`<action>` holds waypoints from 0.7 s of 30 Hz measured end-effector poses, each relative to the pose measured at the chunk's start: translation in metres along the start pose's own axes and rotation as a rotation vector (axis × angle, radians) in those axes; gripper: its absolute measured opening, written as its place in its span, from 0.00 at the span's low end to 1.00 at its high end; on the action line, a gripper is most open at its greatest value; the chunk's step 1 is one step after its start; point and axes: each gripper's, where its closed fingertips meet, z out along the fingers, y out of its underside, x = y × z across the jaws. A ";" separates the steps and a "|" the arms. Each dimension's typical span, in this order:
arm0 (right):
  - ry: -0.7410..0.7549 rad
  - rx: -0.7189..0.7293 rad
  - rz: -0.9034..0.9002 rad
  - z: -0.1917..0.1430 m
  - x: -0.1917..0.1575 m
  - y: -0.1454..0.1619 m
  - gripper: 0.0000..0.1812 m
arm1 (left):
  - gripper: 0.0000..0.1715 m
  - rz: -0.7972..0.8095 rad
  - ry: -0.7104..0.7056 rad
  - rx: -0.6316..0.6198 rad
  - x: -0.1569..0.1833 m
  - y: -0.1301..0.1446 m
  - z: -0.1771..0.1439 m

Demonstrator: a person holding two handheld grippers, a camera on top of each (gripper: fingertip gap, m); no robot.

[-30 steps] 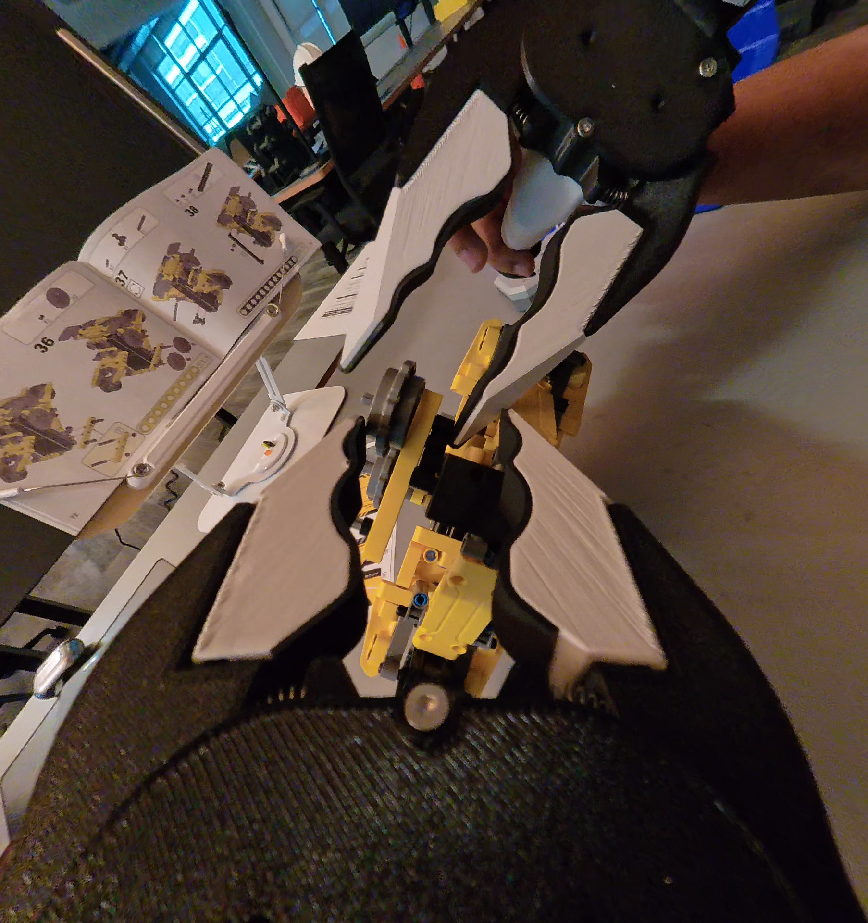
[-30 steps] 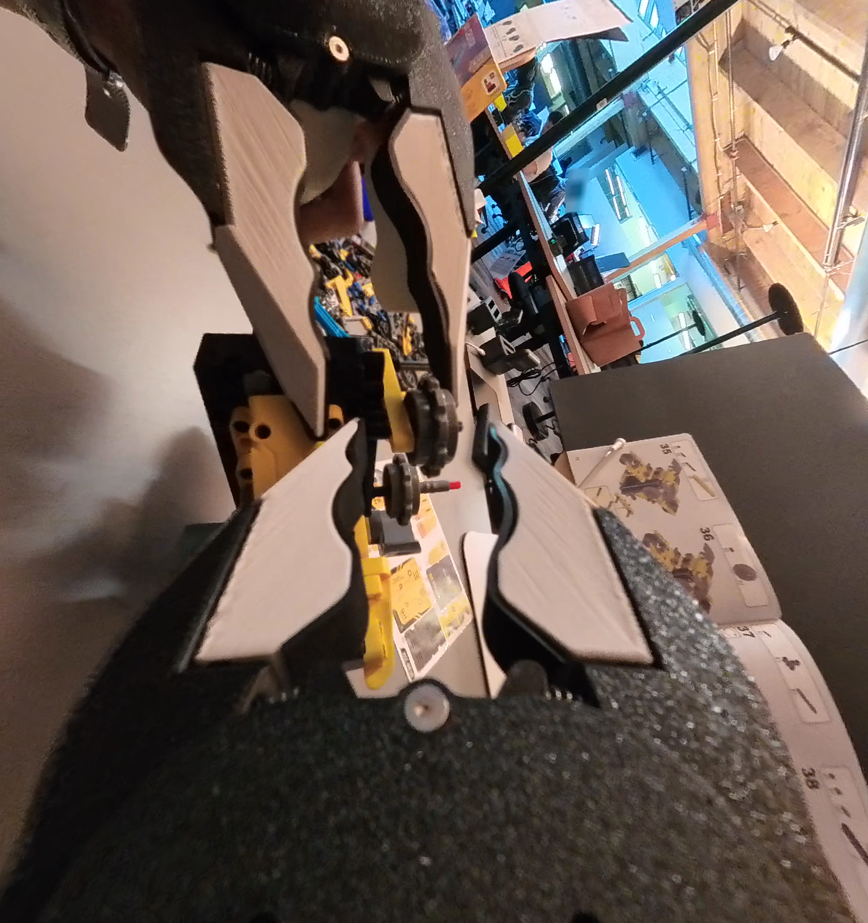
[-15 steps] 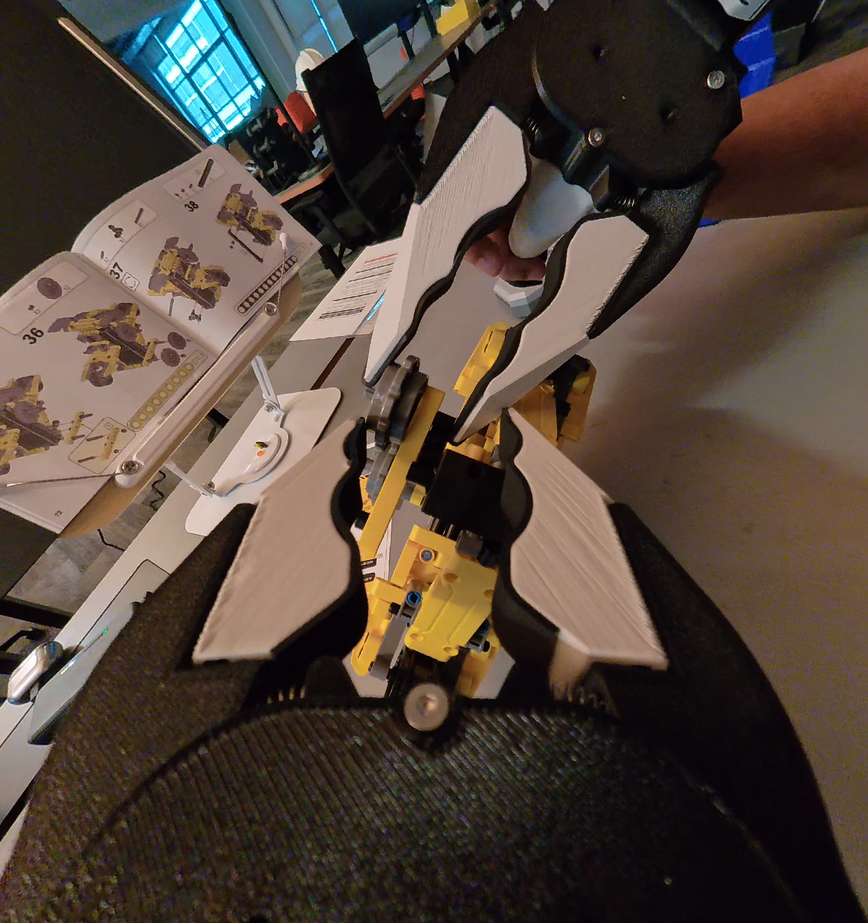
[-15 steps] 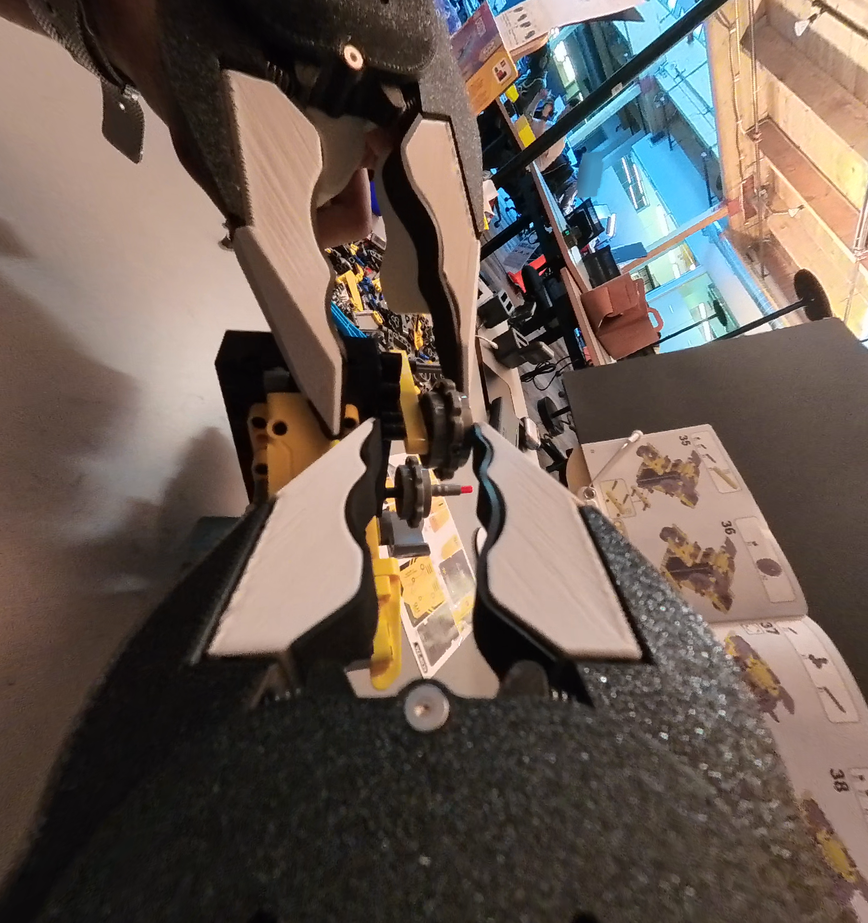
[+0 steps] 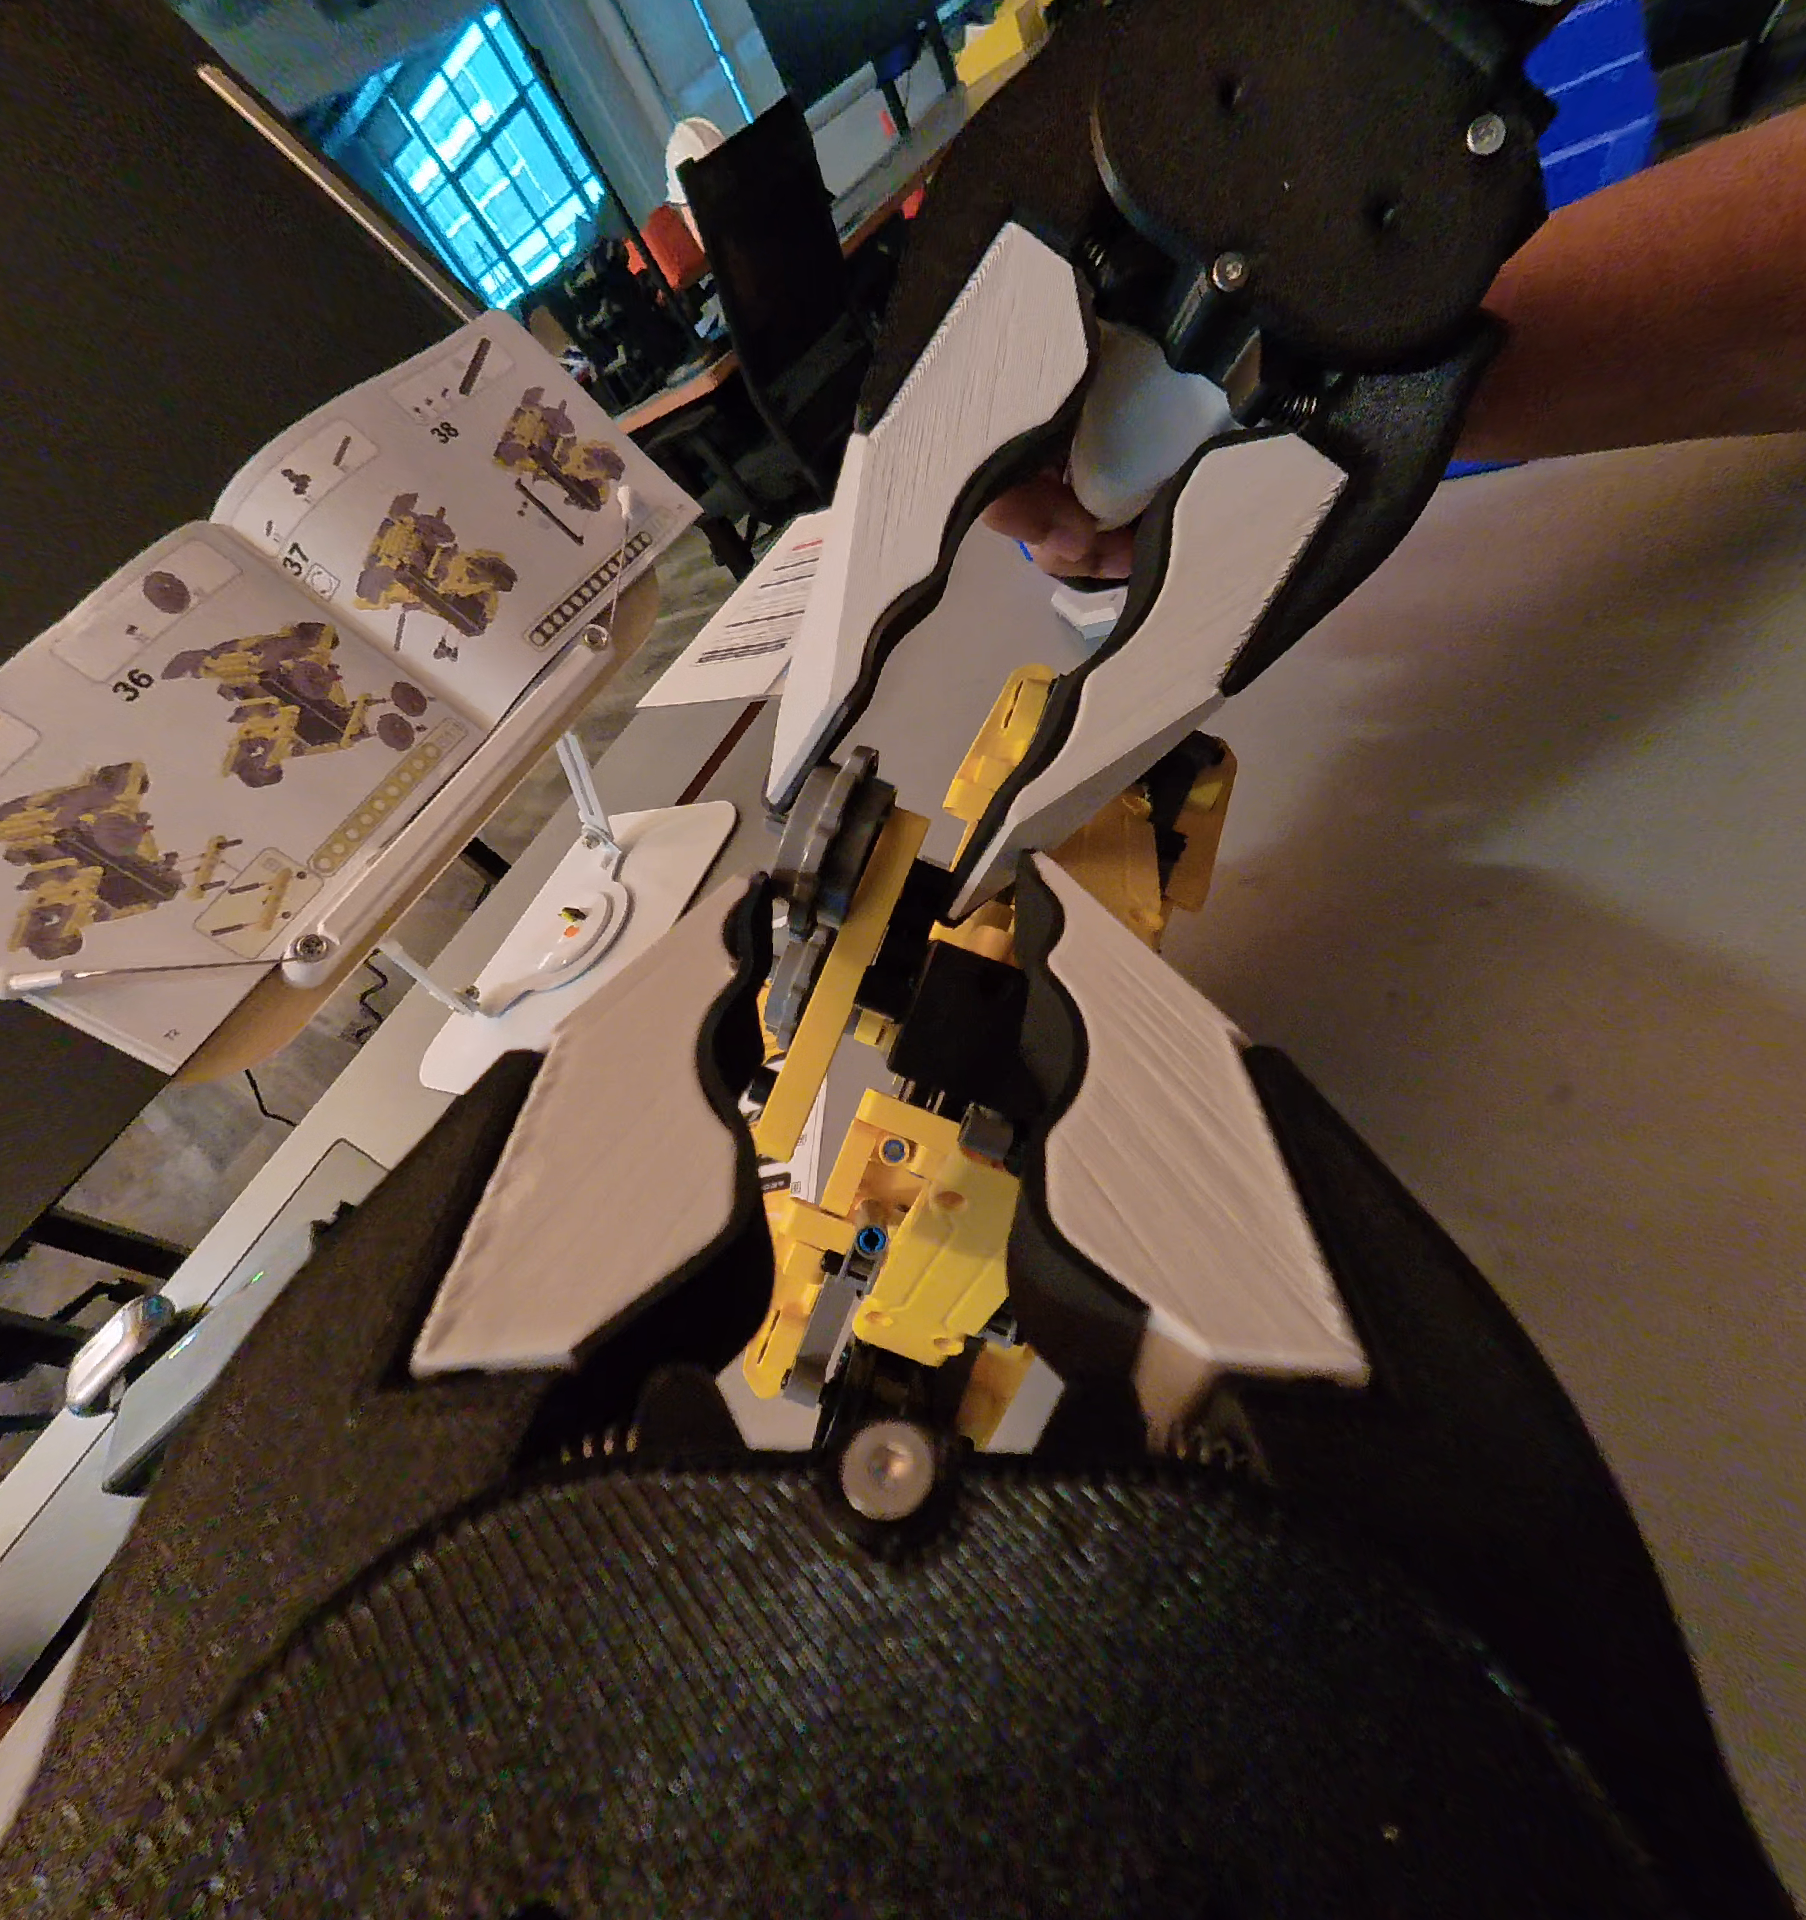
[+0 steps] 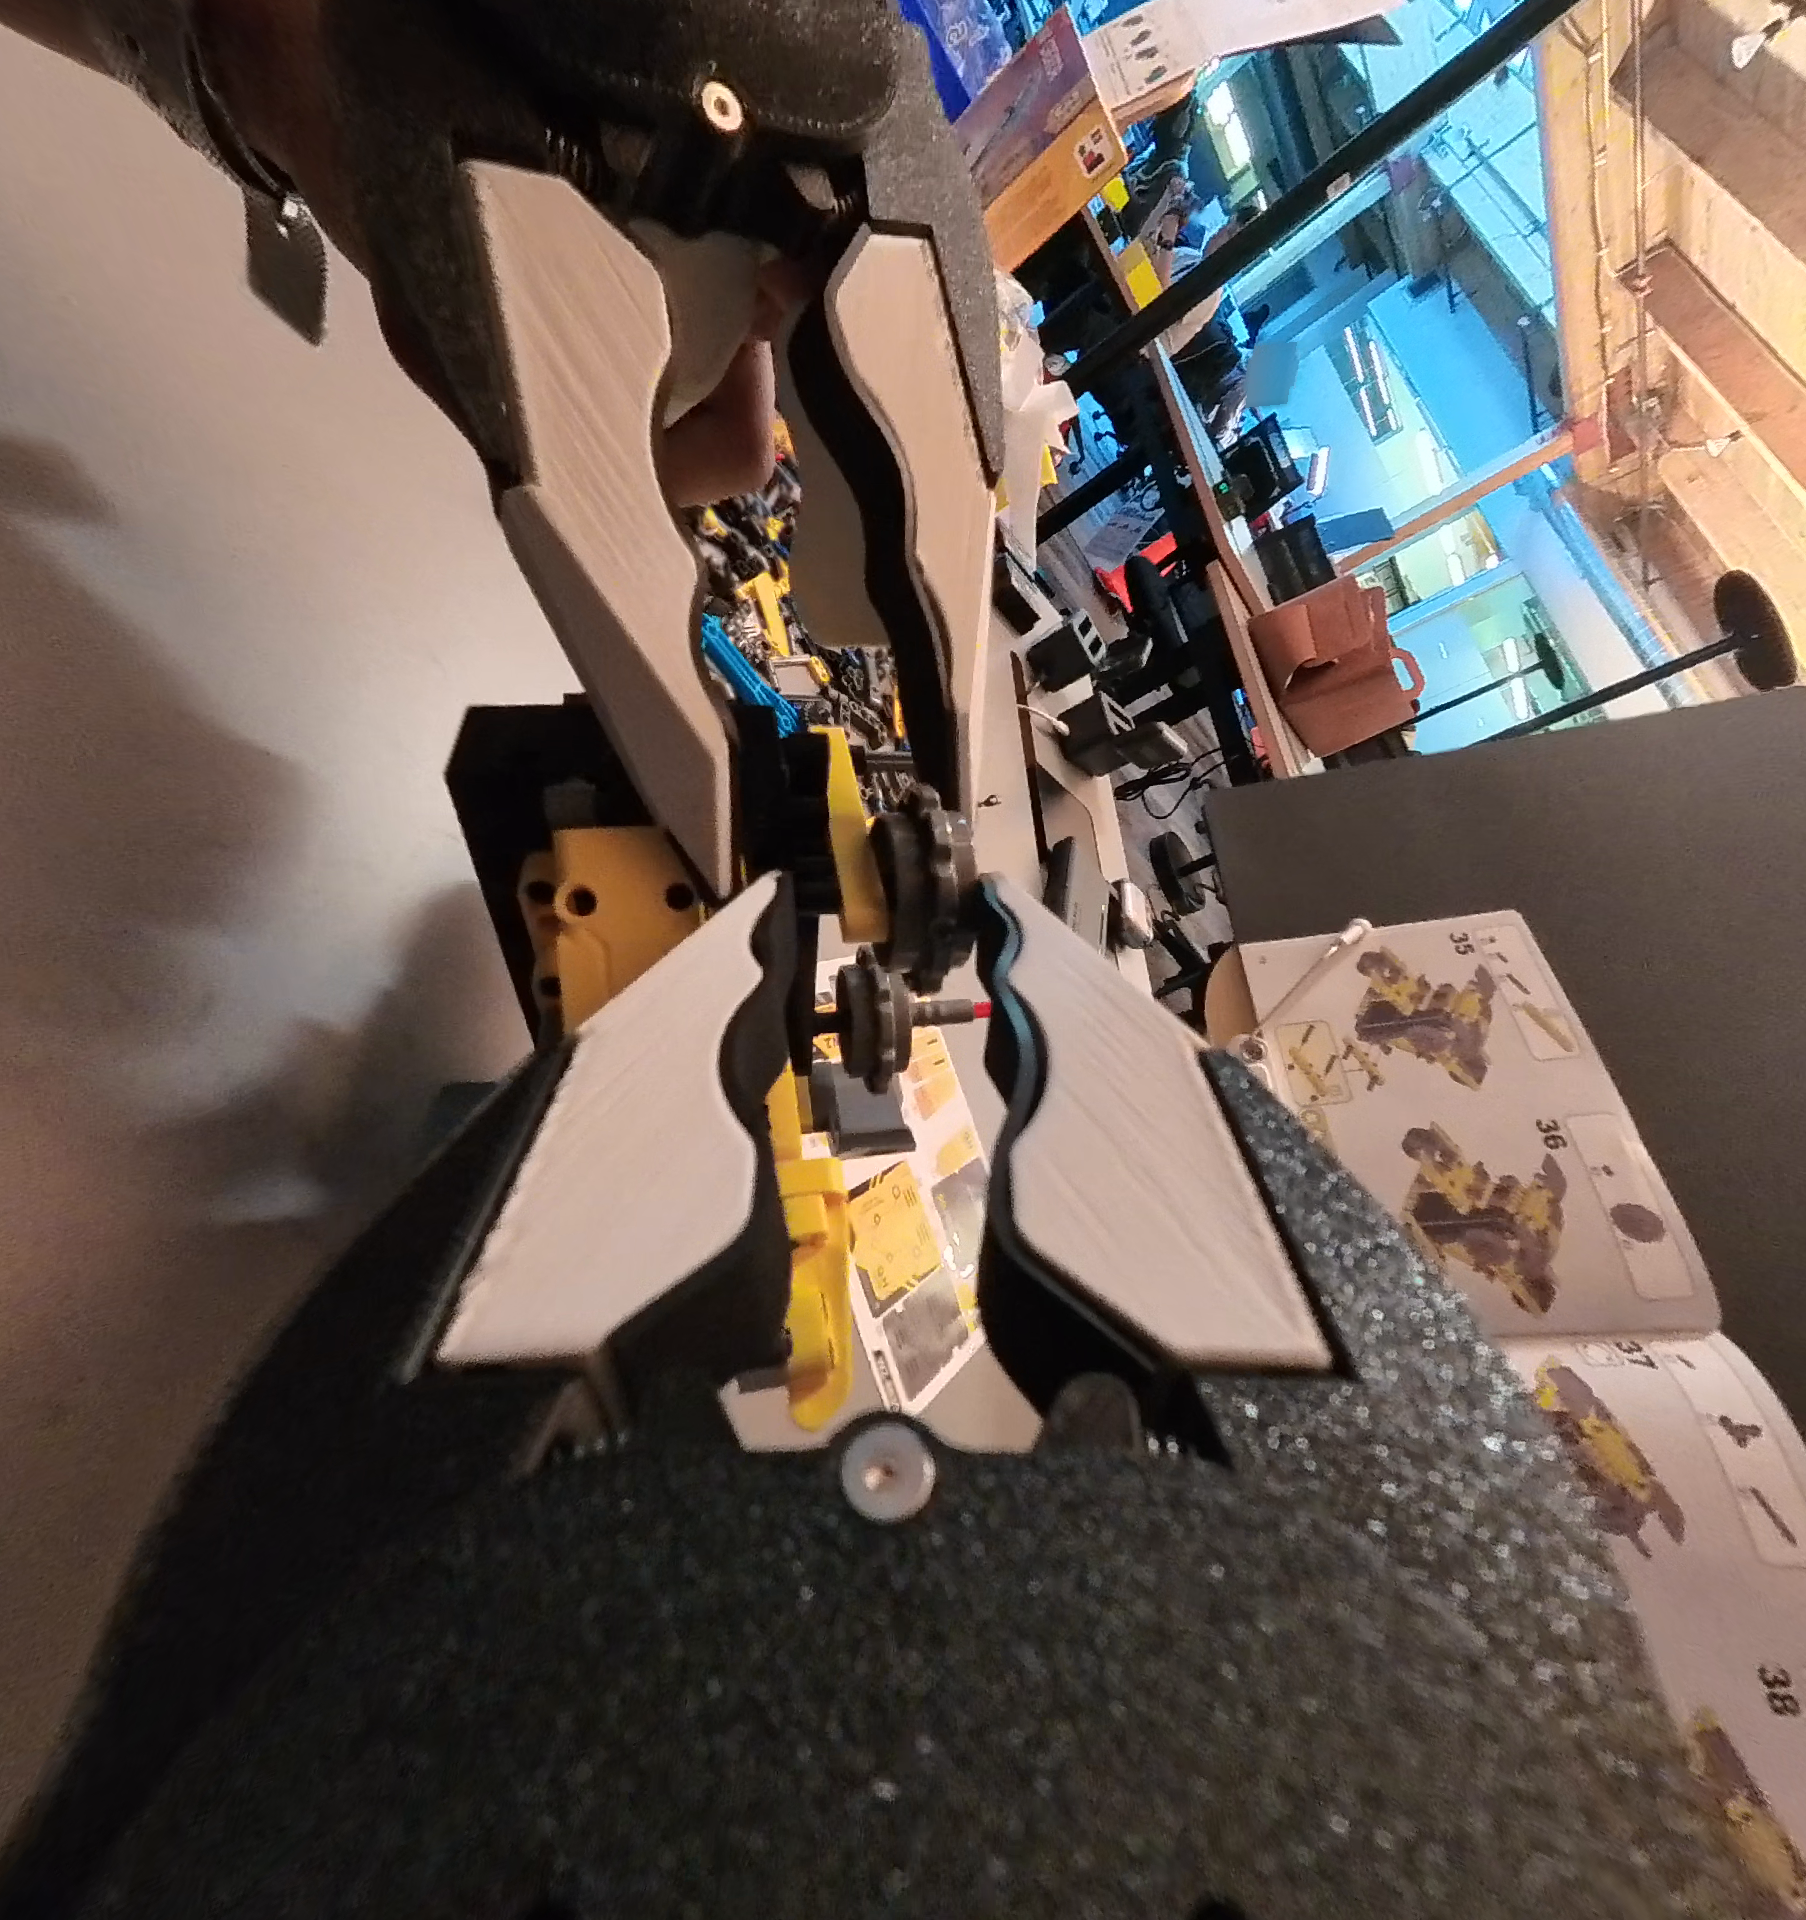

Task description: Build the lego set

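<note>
A yellow and black brick model (image 5: 930,1236) is held in the air between both grippers. My left gripper (image 5: 888,914) is shut on its body, one finger on the black block and the other by the yellow beam. My right gripper (image 6: 883,904) comes from the opposite side and is closed across the dark grey gear (image 6: 920,883) and the yellow beam behind it. A smaller gear (image 6: 868,1023) on a red-tipped axle sits just below. The right gripper also shows in the left wrist view (image 5: 878,847), and the left gripper in the right wrist view (image 6: 837,821).
An open instruction booklet (image 5: 255,727) rests on a white stand (image 5: 608,894) at the table's far edge; it also shows in the right wrist view (image 6: 1450,1143). A sticker sheet (image 6: 909,1247) lies on the pale table (image 5: 1501,935). A black tray (image 6: 494,769) holds loose parts. A forearm (image 5: 1657,291) holds the right gripper. The grippers are tip to tip, or close to it.
My right gripper's jaws have narrowed around the dark gear and yellow beam. Both grippers and the model have shifted only slightly.
</note>
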 end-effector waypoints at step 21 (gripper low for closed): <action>0.010 -0.003 -0.063 -0.001 0.002 0.000 0.19 | 0.45 -0.013 -0.059 0.062 0.004 0.002 -0.006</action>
